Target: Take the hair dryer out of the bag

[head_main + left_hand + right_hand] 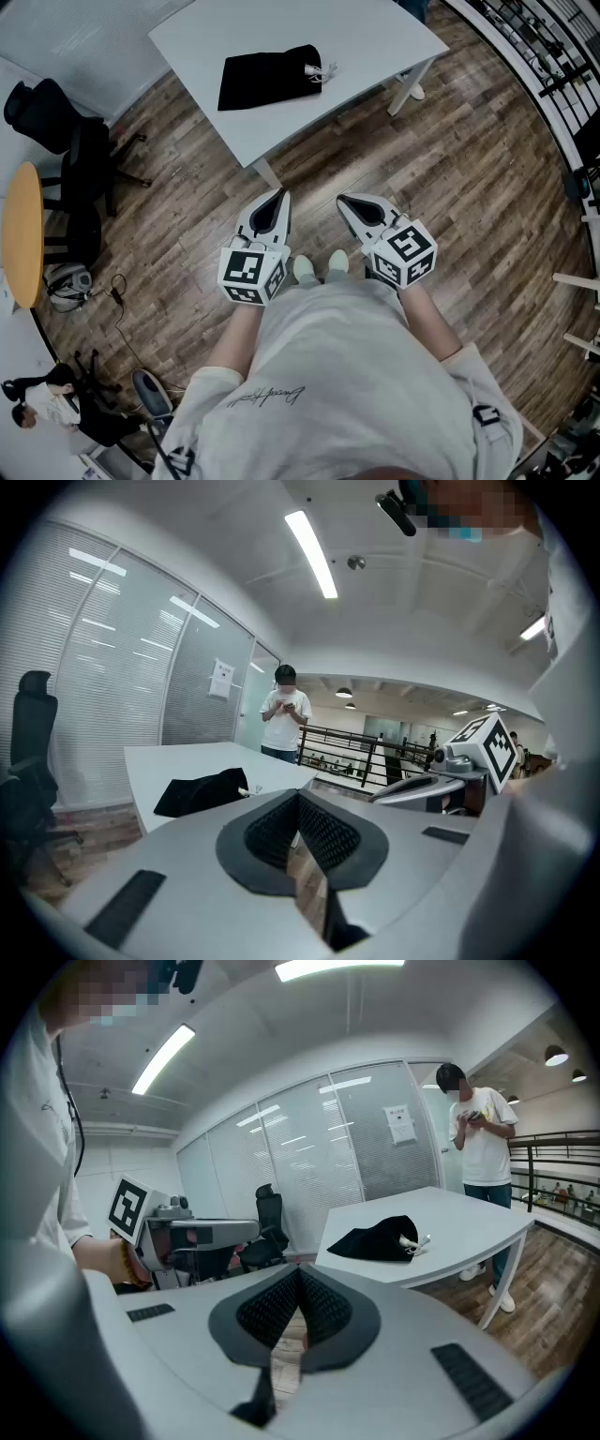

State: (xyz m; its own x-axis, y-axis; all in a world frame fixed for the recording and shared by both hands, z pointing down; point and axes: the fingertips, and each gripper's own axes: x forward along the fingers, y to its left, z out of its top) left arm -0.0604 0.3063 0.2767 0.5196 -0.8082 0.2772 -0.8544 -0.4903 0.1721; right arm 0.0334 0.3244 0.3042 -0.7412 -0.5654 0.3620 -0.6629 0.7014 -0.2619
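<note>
The left gripper point(278, 199) and the right gripper point(345, 201) are held side by side, each with jaws closed on nothing. The black bag point(269, 77) is laid flat on the white table point(375, 37), well ahead of both jaw tips, untouched.

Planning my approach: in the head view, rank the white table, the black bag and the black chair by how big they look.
1. White table, largest, though cut off by the top edge.
2. Chair.
3. Bag, smallest, lying on the table.
</note>
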